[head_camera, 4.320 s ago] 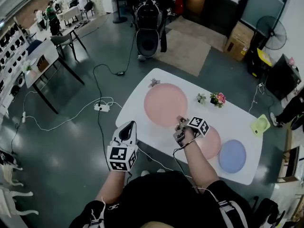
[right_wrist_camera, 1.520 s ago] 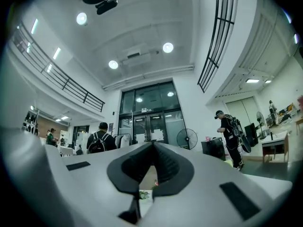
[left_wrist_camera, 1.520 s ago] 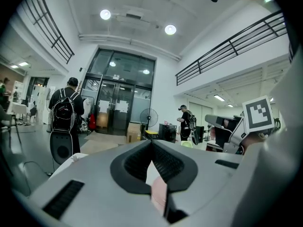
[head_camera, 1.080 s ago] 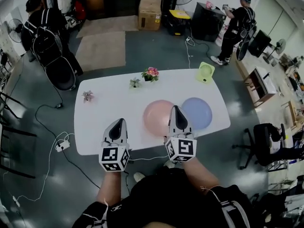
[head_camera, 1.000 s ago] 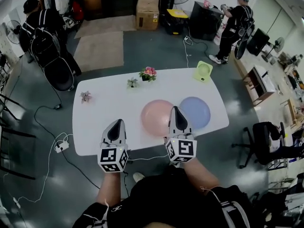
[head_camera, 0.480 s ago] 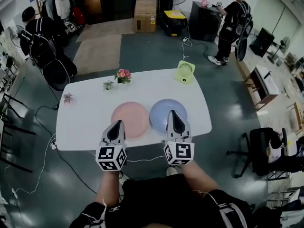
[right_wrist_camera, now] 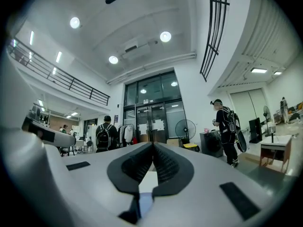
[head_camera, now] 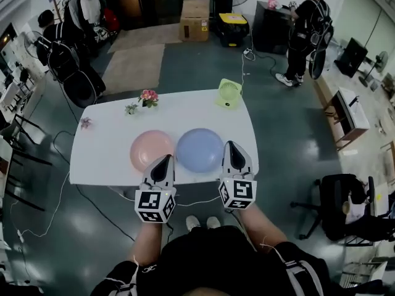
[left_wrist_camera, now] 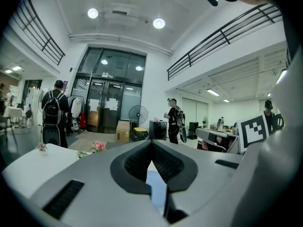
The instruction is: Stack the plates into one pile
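Note:
A pink plate and a blue plate lie side by side on the white table, apart or barely touching. My left gripper is shut and empty, held level over the table's near edge between the two plates. My right gripper is also shut and empty, just right of the blue plate. In the left gripper view the jaws meet, with a sliver of the blue plate showing below them. The right gripper view shows my right gripper with its jaws pressed together.
A green desk fan, a pot of pink flowers and two small plants stand along the table's far edge. Cables trail over the floor at left. A person stands far back right; an office chair is at right.
The head view has swung along the table, so the table and plates have slid left in it. Both grippers travelled with me and now sit nearer the blue plate, still shut.

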